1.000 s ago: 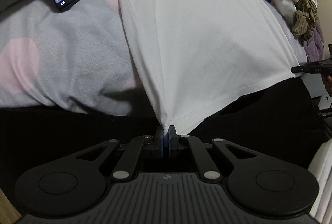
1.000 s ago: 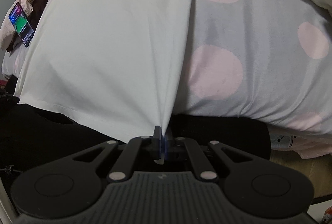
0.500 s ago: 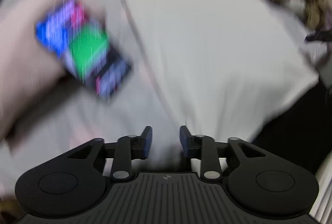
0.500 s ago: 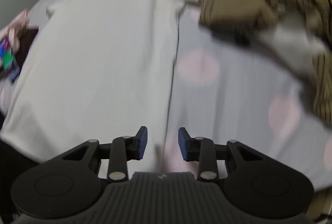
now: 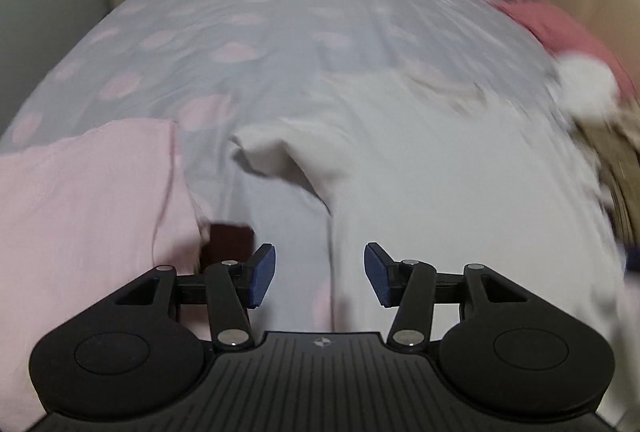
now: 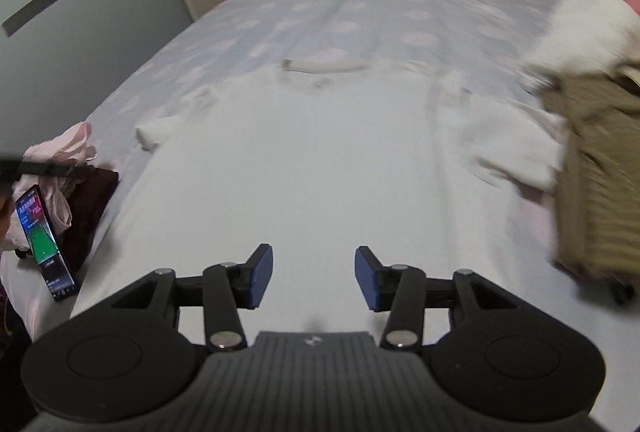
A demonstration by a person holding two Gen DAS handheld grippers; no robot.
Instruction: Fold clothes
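Note:
A white T-shirt [image 6: 320, 168] lies spread flat on the bed, neck at the far end. In the left wrist view the white T-shirt [image 5: 460, 192] fills the right half, its left sleeve [image 5: 272, 152] sticking out. My left gripper [image 5: 319, 278] is open and empty above the shirt's left side seam. My right gripper [image 6: 313, 280] is open and empty above the shirt's lower body. Both views are motion-blurred.
The grey bedcover with pink dots [image 5: 248, 32] lies under everything. A pink garment [image 5: 88, 200] lies at the left. A phone with a lit screen [image 6: 42, 252] leans on a dark and pink pile [image 6: 76, 184]. An olive ribbed garment [image 6: 600, 172] and white fluffy item [image 6: 588, 28] lie right.
Both grippers let go of the shirt's bottom hem and opened. Both moved up and forward over the bed; the views now look along the shirt toward its neck.

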